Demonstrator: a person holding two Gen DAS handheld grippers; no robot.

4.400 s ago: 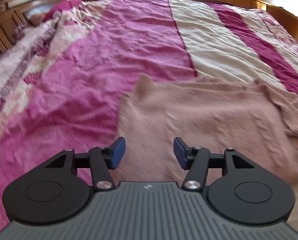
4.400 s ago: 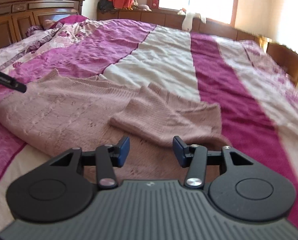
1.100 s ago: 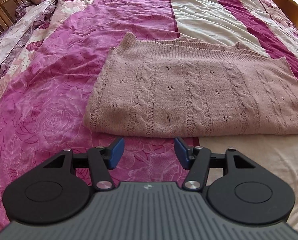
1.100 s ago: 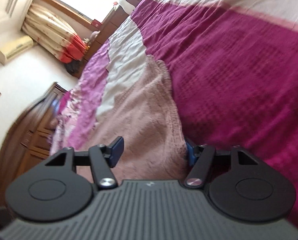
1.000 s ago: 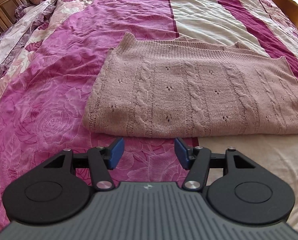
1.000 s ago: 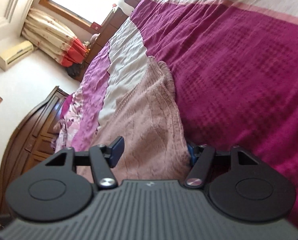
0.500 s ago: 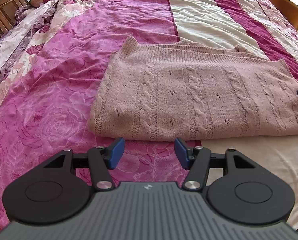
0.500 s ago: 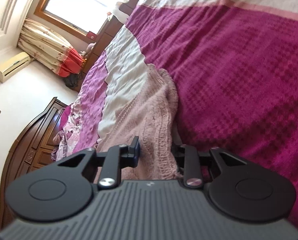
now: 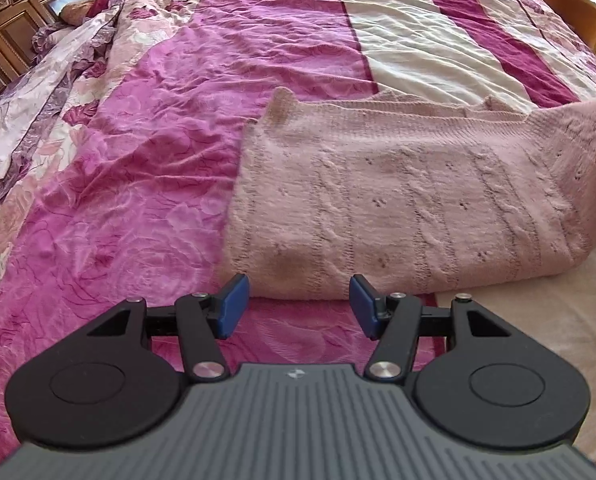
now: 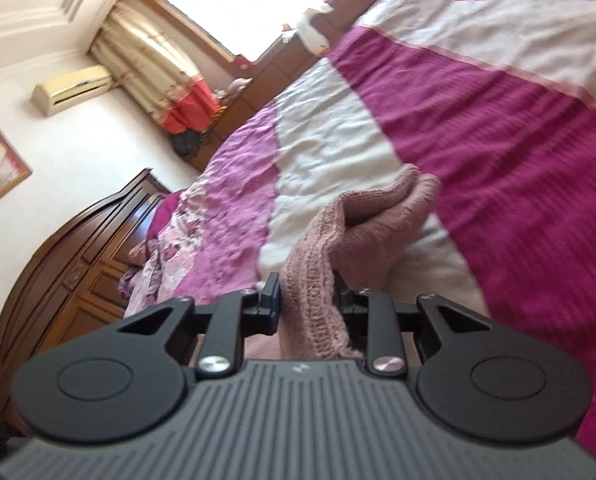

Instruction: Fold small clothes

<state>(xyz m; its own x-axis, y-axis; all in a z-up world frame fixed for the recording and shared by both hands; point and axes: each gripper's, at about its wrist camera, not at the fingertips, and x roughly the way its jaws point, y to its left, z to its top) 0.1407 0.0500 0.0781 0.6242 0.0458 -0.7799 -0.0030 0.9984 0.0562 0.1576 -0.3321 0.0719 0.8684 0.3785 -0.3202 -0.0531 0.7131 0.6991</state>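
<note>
Now: right gripper (image 10: 305, 300) just closed on sweater (image 9: 397, 208) edge, lifting at right of frame | left gripper (image 9: 296, 306) apart, empty | next fold starting

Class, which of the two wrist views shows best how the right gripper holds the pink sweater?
The right wrist view: the right gripper is shut on a bunched edge of the pink sweater, its jaws having just closed on it. The left wrist view shows the sweater's end lifted at the frame's right edge, with only a dark tip there.
</note>
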